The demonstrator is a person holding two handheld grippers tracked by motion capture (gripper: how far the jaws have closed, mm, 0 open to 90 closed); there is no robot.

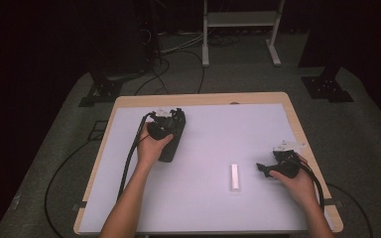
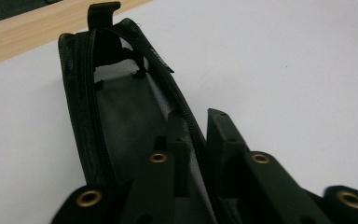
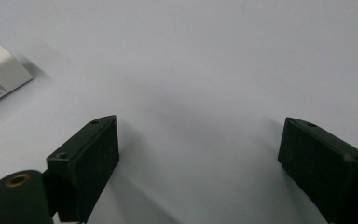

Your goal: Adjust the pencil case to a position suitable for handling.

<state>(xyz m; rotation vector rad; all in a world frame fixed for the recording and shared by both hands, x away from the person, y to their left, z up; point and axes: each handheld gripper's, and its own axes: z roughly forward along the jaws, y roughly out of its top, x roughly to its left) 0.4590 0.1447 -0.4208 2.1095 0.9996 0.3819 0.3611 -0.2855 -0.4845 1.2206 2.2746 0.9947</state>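
High view, pouch: black zip pouch sits on the white mat toward its far left part, and my left gripper is right on top of it.
High view, box: small white box lies flat on the mat, well to the right of the pouch and nearer me.
High view, right gripper: my right gripper rests low on the mat just right of the box, not touching it.
Left gripper view, grip: left gripper has its jaws pinched on the pouch's zipper edge, one jaw inside the mouth, one outside. Looks clamped to me.
Left gripper view, pouch: pouch mouth is gaping, grey lining showing, pull tab sticking up at the far end.
Right gripper view, jaws: right gripper jaws spread wide, nothing but bare mat between them.
Right gripper view, box: box corner peeks in at the upper left, off to the side of the jaws and far from the pouch.
How I'd play it: keep the left pinch firm and lift that edge a bit so the mouth stays wide. I reckon the box goes in next, so swing the right jaws square across the box's narrow sides before closing.
Watch out: if the left pinch slips, the mouth probably flops shut.
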